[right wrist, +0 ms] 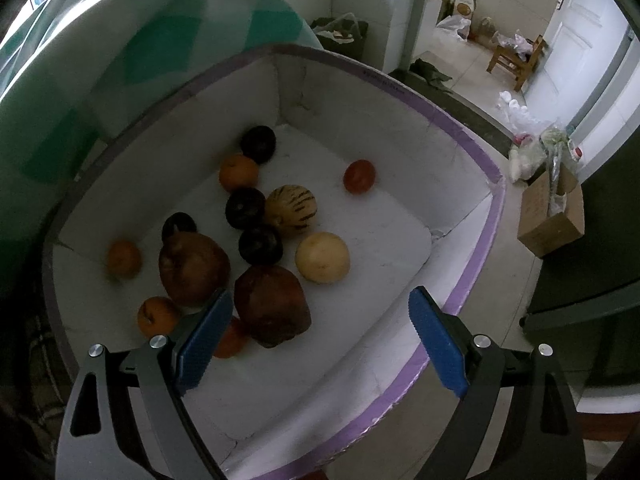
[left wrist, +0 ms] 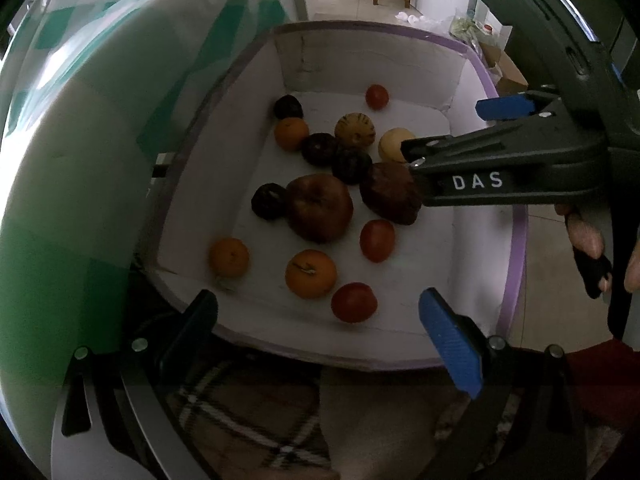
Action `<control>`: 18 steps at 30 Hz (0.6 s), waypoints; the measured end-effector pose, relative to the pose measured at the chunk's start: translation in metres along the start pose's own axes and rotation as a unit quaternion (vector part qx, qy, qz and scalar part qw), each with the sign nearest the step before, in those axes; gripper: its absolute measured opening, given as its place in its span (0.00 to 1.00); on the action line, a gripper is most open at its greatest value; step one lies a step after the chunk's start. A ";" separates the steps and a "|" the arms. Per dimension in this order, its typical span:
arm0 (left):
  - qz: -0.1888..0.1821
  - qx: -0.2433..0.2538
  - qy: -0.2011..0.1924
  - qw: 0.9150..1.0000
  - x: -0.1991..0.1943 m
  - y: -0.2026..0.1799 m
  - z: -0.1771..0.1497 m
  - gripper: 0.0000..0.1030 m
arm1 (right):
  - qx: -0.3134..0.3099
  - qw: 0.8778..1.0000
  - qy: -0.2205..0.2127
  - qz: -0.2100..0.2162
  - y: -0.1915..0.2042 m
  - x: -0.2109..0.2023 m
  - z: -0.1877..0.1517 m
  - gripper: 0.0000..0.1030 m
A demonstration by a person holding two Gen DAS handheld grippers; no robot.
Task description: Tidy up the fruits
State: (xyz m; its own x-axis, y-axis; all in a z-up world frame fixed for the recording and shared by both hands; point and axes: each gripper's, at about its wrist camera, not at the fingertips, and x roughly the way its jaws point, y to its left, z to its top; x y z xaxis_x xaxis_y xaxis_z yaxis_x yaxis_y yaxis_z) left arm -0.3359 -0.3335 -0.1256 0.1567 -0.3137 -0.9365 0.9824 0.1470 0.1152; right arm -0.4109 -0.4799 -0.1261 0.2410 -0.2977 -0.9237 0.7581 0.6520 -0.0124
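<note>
A white box with a purple rim (left wrist: 516,260) (right wrist: 480,216) holds several loose fruits. Among them are oranges (left wrist: 310,274), red tomatoes (left wrist: 377,240), dark round fruits (right wrist: 245,207), a striped melon (right wrist: 291,210), a pale yellow fruit (right wrist: 322,257) and two large brown-red fruits (left wrist: 320,212) (right wrist: 272,304). My left gripper (left wrist: 320,328) hangs open and empty over the box's near edge. My right gripper (right wrist: 320,336) (left wrist: 452,130) reaches in from the right, open and empty. It is above one brown-red fruit, beside the pale yellow one.
A green-and-white checked cushion (left wrist: 80,140) presses against the box's left side. Plaid cloth (left wrist: 240,420) lies below the near edge. A hand (left wrist: 584,236) grips the right tool. On the floor beyond are a cardboard box (right wrist: 552,220), plastic bags and a wooden chair (right wrist: 516,56).
</note>
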 end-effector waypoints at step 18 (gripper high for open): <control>0.000 -0.002 0.001 1.000 0.000 0.000 0.000 0.98 | -0.005 1.000 0.006 0.005 0.007 0.005 -0.003 0.84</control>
State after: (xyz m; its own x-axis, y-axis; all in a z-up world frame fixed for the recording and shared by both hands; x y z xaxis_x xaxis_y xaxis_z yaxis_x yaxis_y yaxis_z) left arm -0.3354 -0.3334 -0.1260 0.1559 -0.3114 -0.9374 0.9822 0.1499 0.1136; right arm -0.4064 -0.4752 -0.1322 0.2409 -0.2820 -0.9287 0.7497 0.6618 -0.0064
